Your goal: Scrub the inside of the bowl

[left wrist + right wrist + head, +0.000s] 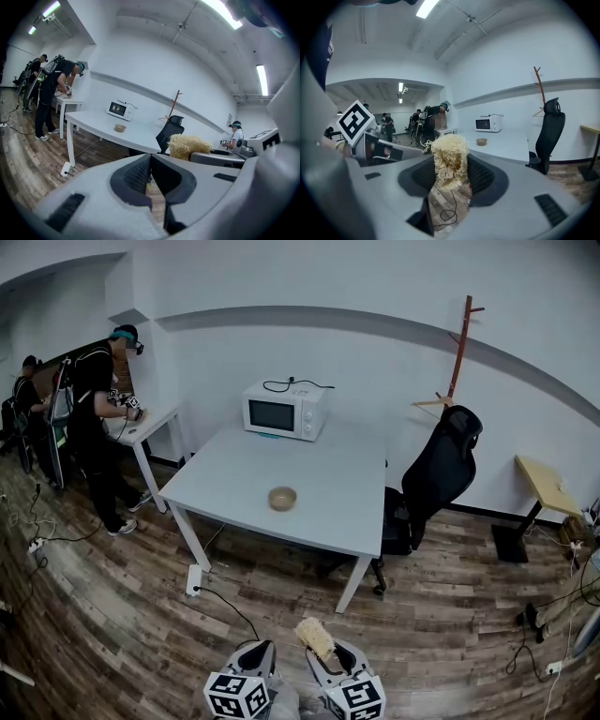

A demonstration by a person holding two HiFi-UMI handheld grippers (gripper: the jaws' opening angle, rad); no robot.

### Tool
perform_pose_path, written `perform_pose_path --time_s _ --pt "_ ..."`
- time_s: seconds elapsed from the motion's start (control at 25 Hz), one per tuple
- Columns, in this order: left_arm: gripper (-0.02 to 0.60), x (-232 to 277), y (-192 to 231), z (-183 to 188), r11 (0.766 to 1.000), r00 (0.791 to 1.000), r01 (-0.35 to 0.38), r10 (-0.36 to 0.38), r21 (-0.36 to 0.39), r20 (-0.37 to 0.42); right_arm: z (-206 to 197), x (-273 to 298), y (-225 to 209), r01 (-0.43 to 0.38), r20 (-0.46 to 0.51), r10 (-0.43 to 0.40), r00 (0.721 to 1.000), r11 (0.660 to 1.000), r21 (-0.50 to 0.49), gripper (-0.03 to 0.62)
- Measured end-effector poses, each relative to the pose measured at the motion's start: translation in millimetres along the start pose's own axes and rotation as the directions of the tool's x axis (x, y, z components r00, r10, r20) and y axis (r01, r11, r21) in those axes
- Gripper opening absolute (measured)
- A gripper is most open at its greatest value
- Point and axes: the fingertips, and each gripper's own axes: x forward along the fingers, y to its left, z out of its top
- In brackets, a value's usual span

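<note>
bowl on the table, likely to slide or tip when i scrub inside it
The bowl looks small and probably light, alone on the smooth table, so it may well slide. It sits low and wide, so tipping seems less likely. The empty left gripper could steady it.

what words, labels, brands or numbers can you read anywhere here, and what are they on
No readable text anywhere.
Left marker cube and right marker cube: black-and-white square patterns only, no letters or numbers.
Microwave: any brand or panel print is too small to read.
</note>
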Motion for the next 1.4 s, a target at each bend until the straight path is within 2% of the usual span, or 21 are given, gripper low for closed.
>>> perform_pose_path --time_s 0.32,0.72,1.4 --pt "0.018 24 23 14 1.000 1.000 0.002 -0.002 0.002 0.003 7 32 -11 0.001 0.005 -0.001 1.000 1.000 0.012 0.184" --pt "0.018 83 62 57 1.000 1.000 0.010 -0.010 -0.011 0.007 38 98 -44 0.032 0.008 -0.032 0.999 0.999 -0.013 0.184" --pt "0.018 163 147 132 0.995 0.995 0.098 -0.098 0.014 -0.035 81 229 -65 0.108 0.049 -0.108 0.993 0.994 0.008 0.184"
